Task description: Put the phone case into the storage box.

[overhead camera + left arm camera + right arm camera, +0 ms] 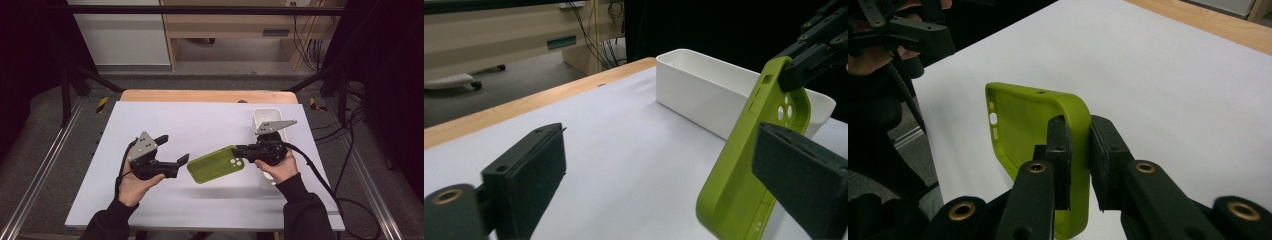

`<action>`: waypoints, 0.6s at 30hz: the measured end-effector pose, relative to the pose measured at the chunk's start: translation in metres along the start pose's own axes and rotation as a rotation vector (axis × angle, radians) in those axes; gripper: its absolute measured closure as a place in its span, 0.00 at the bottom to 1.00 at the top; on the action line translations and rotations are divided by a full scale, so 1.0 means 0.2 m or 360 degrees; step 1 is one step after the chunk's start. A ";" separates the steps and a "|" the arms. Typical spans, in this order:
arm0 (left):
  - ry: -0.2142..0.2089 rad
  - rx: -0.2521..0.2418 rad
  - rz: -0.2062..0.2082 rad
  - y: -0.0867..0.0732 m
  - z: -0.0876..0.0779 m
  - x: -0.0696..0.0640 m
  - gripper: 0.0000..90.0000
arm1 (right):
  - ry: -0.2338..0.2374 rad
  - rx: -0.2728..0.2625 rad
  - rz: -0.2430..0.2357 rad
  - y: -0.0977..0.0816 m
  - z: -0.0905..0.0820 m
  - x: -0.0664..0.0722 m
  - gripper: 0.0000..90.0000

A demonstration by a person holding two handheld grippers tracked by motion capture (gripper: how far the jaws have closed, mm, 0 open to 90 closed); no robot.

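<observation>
White sheeting covers the surface (165, 120), whose wooden edge shows at the far side, with dark framing around it. Right tool (241, 150): clenched on one end wall of the green phone case (216, 164), one pad inside the shell and one outside, as the right gripper view shows. This edge grip holds the case tilted above the surface, with its open cavity and camera cut-out accessible. Left tool (173, 146): released, jaws spread wide, with nothing pressed between them; it sits just beside the free end of the case, probably positioned to clear or re-take that end. White bin (261, 118): just beyond the right tool, a likely destination for the case.
</observation>
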State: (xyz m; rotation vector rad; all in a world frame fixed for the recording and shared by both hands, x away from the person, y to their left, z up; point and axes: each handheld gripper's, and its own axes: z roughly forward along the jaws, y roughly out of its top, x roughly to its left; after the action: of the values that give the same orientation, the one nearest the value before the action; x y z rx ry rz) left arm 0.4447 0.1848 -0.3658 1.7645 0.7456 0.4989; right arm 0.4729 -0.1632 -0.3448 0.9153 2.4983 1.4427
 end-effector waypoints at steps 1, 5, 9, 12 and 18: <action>0.0004 0.0001 -0.0010 -0.01 -0.01 0.01 0.06 | -0.0004 -0.0001 0.0000 0.00 -0.01 0.00 0.89; 0.0039 0.0010 -0.0033 -0.03 -0.02 0.06 0.03 | -0.0026 -0.0013 -0.0019 0.01 -0.03 0.00 0.89; 0.0053 0.0010 -0.0063 -0.06 -0.03 0.10 0.02 | -0.0041 -0.0018 -0.0034 0.01 -0.05 0.00 0.89; 0.0058 0.0007 -0.0064 -0.08 -0.04 0.13 0.01 | -0.0062 -0.0022 -0.0048 0.01 -0.06 -0.01 0.89; 0.0056 -0.0002 -0.0086 -0.13 -0.05 0.17 0.01 | -0.0094 -0.0036 -0.0066 0.03 -0.10 0.00 0.89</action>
State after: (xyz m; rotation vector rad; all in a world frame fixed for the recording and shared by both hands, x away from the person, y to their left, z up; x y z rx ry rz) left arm 0.4563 0.2212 -0.3880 1.7337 0.8156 0.4946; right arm 0.4684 -0.1768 -0.3294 0.8840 2.4390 1.4072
